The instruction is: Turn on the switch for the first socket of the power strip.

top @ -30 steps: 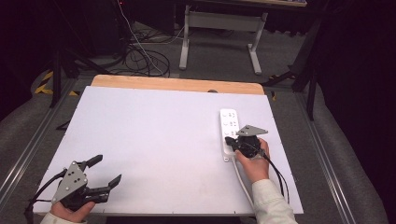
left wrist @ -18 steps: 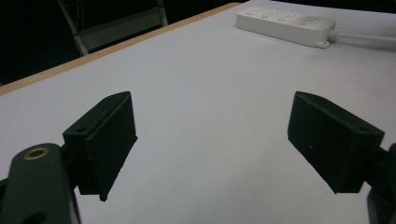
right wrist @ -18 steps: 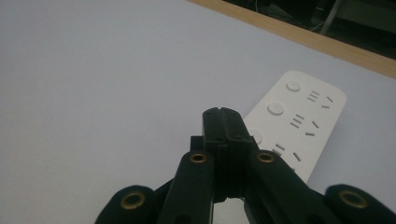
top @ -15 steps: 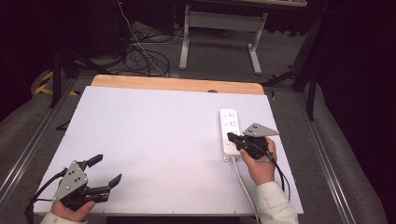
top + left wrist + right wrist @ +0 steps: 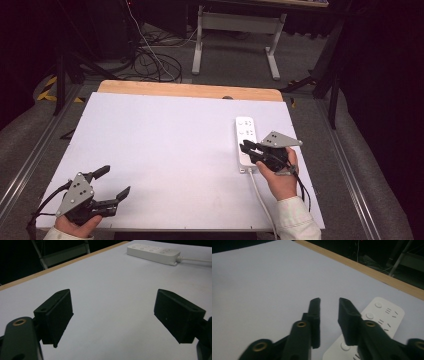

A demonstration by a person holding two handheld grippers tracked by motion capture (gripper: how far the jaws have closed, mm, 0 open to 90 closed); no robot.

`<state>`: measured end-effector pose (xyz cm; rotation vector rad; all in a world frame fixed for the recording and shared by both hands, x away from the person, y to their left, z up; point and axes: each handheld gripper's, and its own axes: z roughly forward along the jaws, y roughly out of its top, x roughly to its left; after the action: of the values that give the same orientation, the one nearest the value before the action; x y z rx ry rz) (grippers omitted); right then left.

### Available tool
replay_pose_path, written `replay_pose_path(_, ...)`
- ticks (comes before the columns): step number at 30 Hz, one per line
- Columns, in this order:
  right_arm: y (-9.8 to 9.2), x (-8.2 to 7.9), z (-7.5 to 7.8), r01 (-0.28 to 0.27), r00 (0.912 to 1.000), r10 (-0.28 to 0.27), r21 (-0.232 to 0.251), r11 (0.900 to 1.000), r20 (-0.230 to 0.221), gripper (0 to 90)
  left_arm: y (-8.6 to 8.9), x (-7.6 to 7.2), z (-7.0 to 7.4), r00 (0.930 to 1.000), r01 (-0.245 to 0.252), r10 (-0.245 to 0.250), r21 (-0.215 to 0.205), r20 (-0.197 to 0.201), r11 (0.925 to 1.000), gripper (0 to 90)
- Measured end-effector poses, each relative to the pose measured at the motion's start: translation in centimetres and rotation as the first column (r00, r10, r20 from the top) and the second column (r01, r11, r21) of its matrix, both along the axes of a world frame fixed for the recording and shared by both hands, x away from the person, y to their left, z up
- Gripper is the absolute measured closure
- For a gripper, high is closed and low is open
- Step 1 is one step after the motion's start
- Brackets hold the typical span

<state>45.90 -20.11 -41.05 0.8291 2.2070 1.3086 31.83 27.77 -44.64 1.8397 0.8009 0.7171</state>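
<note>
A white power strip lies flat on the right side of the white tabletop, with its cord running to the near edge. My right gripper hovers just above the strip's near end and points left. Its jaws have just been opening and stand a little apart with nothing between them. In the right gripper view the right gripper has the power strip below and to the right of its jaws. My left gripper rests at the near left corner, open wide and empty. In the left gripper view the left gripper faces the distant power strip.
A wooden strip borders the table's far edge. Beyond it on the floor are a metal desk frame and tangled cables. Grey padded rails run along both sides of the table.
The right gripper has lifted off the strip's near end and shifted slightly right, and its jaws have parted. The left gripper has stayed put.
</note>
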Motion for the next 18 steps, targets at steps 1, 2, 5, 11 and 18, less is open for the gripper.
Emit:
replay_pose_path(1, 0.0, -0.1, 0.1, -0.009, 0.9999, 0.009, 0.006, 1.000, 0.008, 64.1, 0.0, 0.0, 0.0, 1.0000, 0.001, -0.001, 0.002, 0.000, 1.0000, 16.3)
replay_pose_path(2, 0.0, -0.2, 0.3, -0.019, 0.9998, 0.019, 0.011, 1.000, 0.010, 56.9, 0.0, 0.0, 0.0, 1.0000, 0.001, -0.001, -0.002, -0.004, 1.0000, 16.3)
replay_pose_path(5, -0.1, -0.7, 0.8, -0.046, 0.9986, 0.045, 0.024, 0.999, 0.027, 48.6, 0.0, 0.0, 0.0, 1.0000, 0.002, -0.002, -0.001, -0.001, 1.0000, 16.3)
replay_pose_path(11, -0.6, -2.2, 1.6, -0.092, 0.9957, 0.091, 0.053, 0.994, 0.018, 37.3, 0.0, 0.0, 0.0, 1.0000, 0.007, -0.007, 0.003, 0.002, 1.0000, 16.3)
replay_pose_path(18, -1.7, -4.0, 1.8, -0.146, 0.9890, 0.148, 0.115, 0.983, -0.004, 29.5, -0.1, -0.1, 0.0, 0.9999, 0.013, -0.013, 0.002, -0.003, 0.9999, 16.3)
